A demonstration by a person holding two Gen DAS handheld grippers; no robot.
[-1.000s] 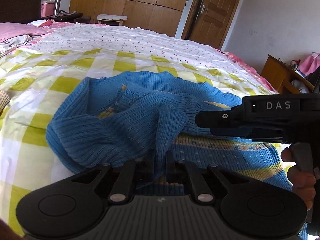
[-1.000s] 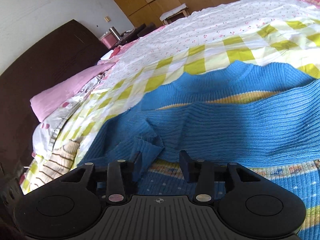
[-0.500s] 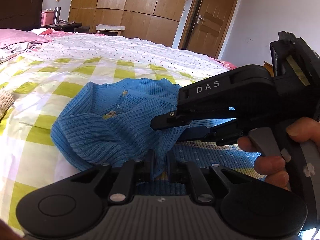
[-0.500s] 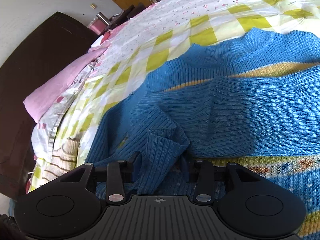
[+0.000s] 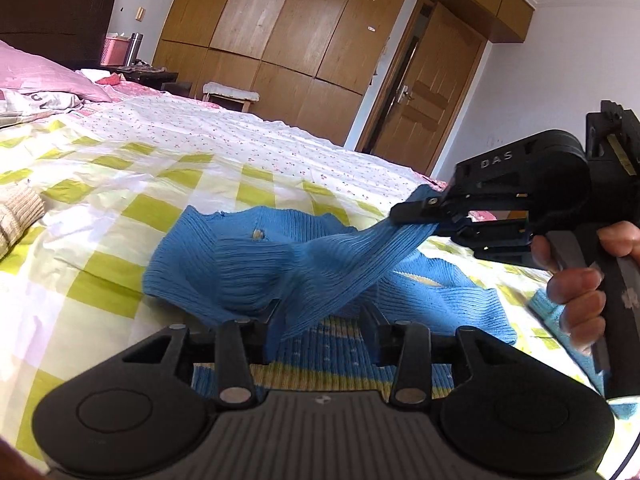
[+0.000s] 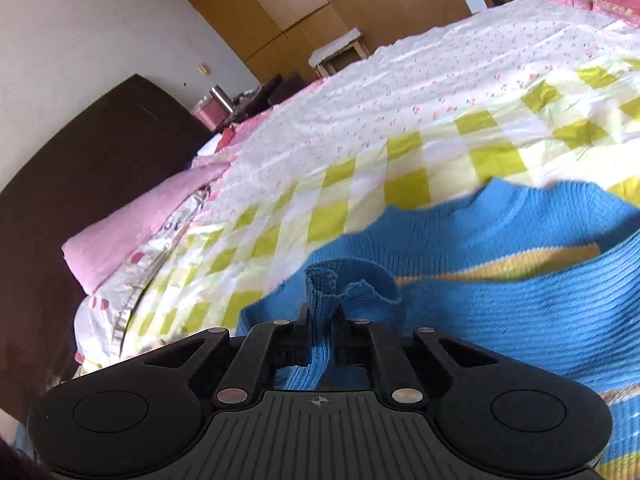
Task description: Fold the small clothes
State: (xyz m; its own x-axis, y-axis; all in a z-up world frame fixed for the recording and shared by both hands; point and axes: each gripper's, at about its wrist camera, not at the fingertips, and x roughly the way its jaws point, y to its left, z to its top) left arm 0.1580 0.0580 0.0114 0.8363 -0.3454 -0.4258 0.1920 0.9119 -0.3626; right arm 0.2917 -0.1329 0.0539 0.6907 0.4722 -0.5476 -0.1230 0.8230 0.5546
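A small blue knit sweater (image 5: 256, 276) with yellow stripes lies on the checked bedsheet (image 5: 100, 216). My right gripper (image 6: 323, 320) is shut on the cuff of a blue sleeve (image 6: 320, 292) and holds it raised; in the left wrist view the right gripper (image 5: 436, 216) stretches that sleeve (image 5: 352, 264) up to the right. My left gripper (image 5: 322, 320) is open, its fingers wide apart, low over the sweater's striped body with the sleeve hanging between them. The sweater also fills the right wrist view (image 6: 520, 304).
A pink pillow (image 6: 132, 228) and dark headboard (image 6: 80, 184) are at the left. A beige knit garment (image 5: 18, 216) lies at the sheet's left edge. Wooden wardrobes (image 5: 280, 40) and a door (image 5: 424, 96) stand beyond the bed.
My left gripper opened and let go of the sleeve. My right gripper shut on the sleeve cuff and lifted it up and to the right.
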